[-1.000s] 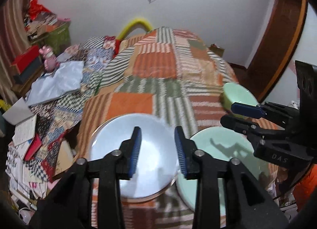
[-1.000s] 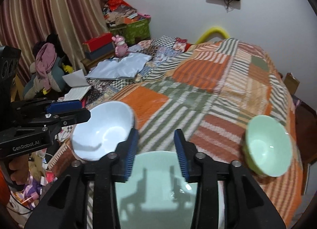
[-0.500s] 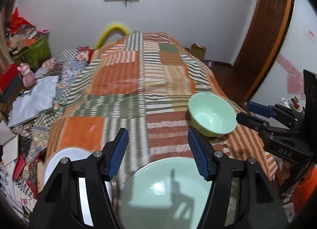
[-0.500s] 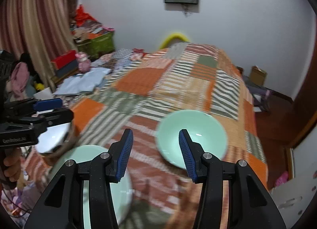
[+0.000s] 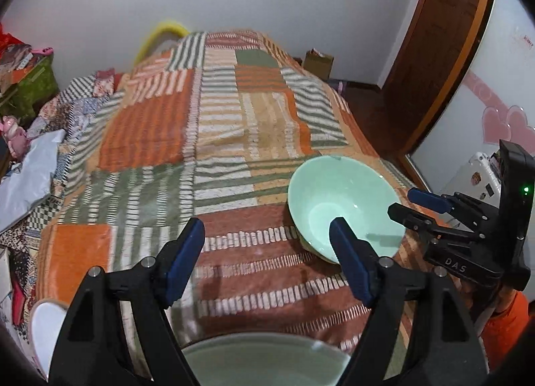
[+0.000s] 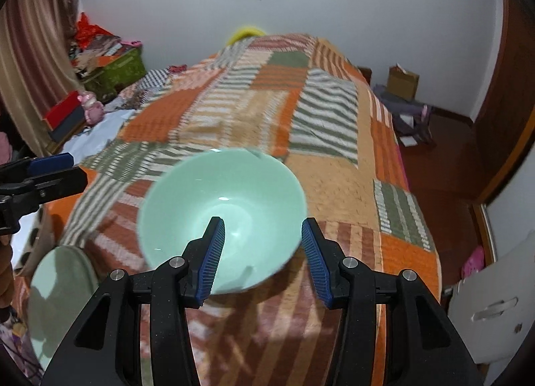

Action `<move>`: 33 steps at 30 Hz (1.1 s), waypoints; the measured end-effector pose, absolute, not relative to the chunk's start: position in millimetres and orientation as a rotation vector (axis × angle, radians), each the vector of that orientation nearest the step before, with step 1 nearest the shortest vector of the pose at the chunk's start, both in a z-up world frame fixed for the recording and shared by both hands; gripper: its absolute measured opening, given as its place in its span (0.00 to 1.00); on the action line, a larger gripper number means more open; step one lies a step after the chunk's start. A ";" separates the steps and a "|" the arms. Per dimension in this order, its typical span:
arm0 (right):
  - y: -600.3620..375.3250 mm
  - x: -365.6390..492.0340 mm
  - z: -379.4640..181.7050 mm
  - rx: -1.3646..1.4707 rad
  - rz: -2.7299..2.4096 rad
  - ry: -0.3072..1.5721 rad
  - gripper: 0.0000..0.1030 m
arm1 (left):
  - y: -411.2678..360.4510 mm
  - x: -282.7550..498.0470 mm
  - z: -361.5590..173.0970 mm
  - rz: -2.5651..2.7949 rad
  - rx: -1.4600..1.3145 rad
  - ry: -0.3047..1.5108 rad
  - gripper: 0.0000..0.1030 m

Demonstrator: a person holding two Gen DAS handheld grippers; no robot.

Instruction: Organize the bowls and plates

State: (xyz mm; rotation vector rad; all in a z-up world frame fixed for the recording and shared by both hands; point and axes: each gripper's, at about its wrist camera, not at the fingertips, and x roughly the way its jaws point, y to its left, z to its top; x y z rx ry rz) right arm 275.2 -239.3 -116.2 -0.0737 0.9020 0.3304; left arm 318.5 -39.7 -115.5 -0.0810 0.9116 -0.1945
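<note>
A white plate (image 5: 46, 329) lies at the bed's (image 5: 234, 125) near left corner, left of the green bowl (image 5: 344, 205); a green plate (image 5: 264, 364) sits at the near edge; the left claw (image 5: 267, 252) has just been opening, released and empty; the bowl rests on the quilt; the right claw (image 6: 262, 252), released, straddles its near rim without touching.

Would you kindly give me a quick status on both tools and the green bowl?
Left tool open, just widened, nothing between its pads. Right tool open, lined up on the green bowl, not gripping. Bowl upright on the quilt. Nothing in the way.
</note>
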 end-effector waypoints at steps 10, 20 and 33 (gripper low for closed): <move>-254.4 290.3 -141.3 0.007 0.346 0.967 0.43 | -58.2 354.6 -159.1 -0.235 -0.055 1.010 0.64; -248.7 295.9 -155.2 0.043 0.414 1.020 0.31 | -71.7 371.3 -184.5 -0.334 -0.134 1.127 0.29; -243.4 289.1 -141.9 0.014 0.406 1.004 0.25 | -86.5 349.9 -174.2 -0.318 -0.031 1.086 0.21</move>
